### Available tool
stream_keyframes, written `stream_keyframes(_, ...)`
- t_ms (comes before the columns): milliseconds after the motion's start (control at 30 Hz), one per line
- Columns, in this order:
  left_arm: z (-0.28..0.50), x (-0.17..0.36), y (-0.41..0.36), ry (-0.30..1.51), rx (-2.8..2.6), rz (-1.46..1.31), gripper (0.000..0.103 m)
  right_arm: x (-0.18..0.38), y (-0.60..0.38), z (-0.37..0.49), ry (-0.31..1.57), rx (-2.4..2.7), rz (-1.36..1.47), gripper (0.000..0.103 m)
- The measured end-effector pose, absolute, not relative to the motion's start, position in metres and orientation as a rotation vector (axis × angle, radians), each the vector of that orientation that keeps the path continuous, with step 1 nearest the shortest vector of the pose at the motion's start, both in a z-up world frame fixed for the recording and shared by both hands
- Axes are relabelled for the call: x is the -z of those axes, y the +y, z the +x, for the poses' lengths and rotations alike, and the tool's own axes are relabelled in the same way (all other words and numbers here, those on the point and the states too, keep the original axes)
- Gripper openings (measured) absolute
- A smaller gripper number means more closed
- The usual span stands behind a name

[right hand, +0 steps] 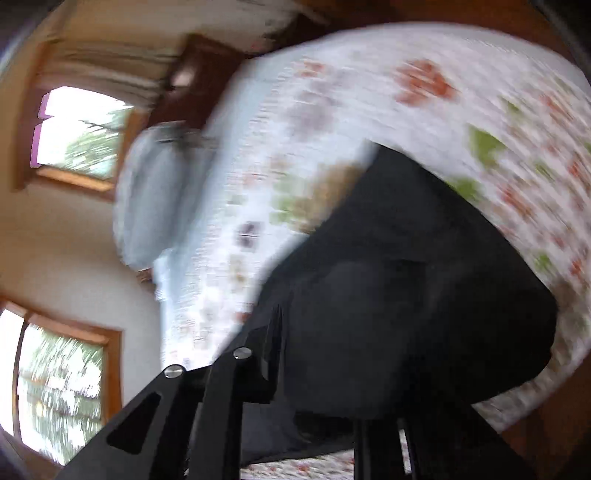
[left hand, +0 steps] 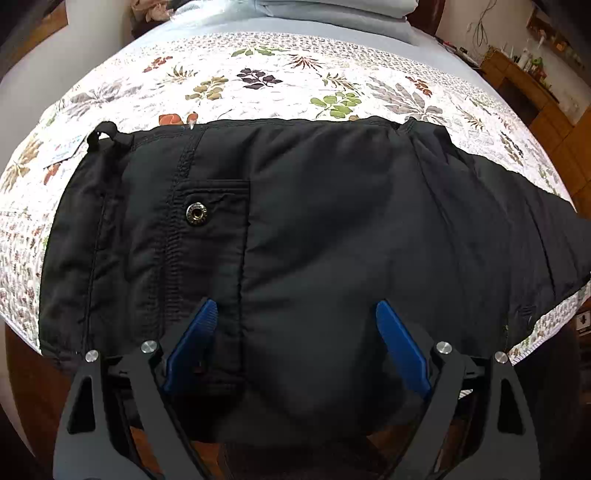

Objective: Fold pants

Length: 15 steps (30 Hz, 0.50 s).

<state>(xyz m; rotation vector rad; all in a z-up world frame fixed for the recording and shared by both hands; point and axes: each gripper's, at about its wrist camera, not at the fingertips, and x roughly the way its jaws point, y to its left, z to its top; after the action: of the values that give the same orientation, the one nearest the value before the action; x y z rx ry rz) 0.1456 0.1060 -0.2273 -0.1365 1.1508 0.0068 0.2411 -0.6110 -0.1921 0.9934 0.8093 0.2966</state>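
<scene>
Black pants (left hand: 303, 229) lie across the near edge of a bed with a floral cover (left hand: 258, 85). A back pocket with a metal snap (left hand: 195, 215) faces up, and a leg runs off to the right. My left gripper (left hand: 295, 314) is open, its blue fingers (left hand: 192, 339) spread over the near part of the pants. In the right wrist view, which is blurred by motion, black pants fabric (right hand: 406, 288) covers my right gripper's fingertips. The fabric looks lifted above the cover (right hand: 406, 92). I cannot tell how its jaws stand.
Grey-blue bedding and pillows (left hand: 325, 14) lie at the head of the bed. Wooden furniture (left hand: 546, 103) stands at the right. A small paper tag (left hand: 62, 147) lies on the cover left of the waistband. Windows (right hand: 81, 133) show in the right wrist view.
</scene>
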Motion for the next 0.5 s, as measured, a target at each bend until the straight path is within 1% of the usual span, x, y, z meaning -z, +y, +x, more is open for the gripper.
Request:
stream_keyframes(67, 0.147, 0.228, 0.105, 1.164, -0.002, -0.128, 0.088, 0.175, -0.608, 0.239, 0.718, -0.4, 0.974, 0.017)
stream_keyframes(133, 0.153, 0.231, 0.103, 1.177, 0.001, -0.108, 0.088, 0.17, -0.607, 0.235, 0.698, -0.422, 0.929, 0.017)
stream_keyframes(167, 0.153, 0.231, 0.102, 1.181, 0.004, -0.103, 0.088, 0.174, -0.608, 0.233, 0.724, -0.405, 0.905, 0.017)
stream_keyframes(233, 0.152, 0.231, 0.102, 1.188, 0.012, -0.096, 0.088, 0.206, -0.619, 0.23, 0.853, -0.29, 0.886, 0.017)
stream_keyframes(267, 0.152, 0.231, 0.102, 1.192, 0.018, -0.092, 0.088, 0.224, -0.625, 0.228, 0.915, -0.233, 0.884, 0.025)
stream_keyframes(300, 0.152, 0.231, 0.102, 1.197, 0.024, -0.089, 0.088, 0.249, -0.634, 0.224, 1.015, -0.15, 0.881, 0.029)
stream_keyframes(333, 0.152, 0.23, 0.103, 1.203, 0.029, -0.087, 0.088, 0.264, -0.639, 0.22, 1.061, -0.124, 0.903, 0.029)
stream_keyframes(400, 0.153, 0.229, 0.106, 1.214, 0.026, -0.078, 0.088, 0.278, -0.647, 0.204, 1.022, -0.153, 0.997, 0.028)
stream_keyframes(433, 0.154, 0.23, 0.107, 1.217, 0.027, -0.079, 0.088, 0.276, -0.649, 0.198, 1.009, -0.151, 1.001, 0.032)
stream_keyframes(467, 0.154, 0.229, 0.11, 1.217, 0.029, -0.09, 0.088, 0.273, -0.649, 0.192, 0.995, -0.144, 0.991, 0.04)
stream_keyframes(500, 0.154, 0.229, 0.112, 1.213, 0.031, -0.107, 0.088, 0.269, -0.649, 0.184, 0.981, -0.134, 0.976, 0.045)
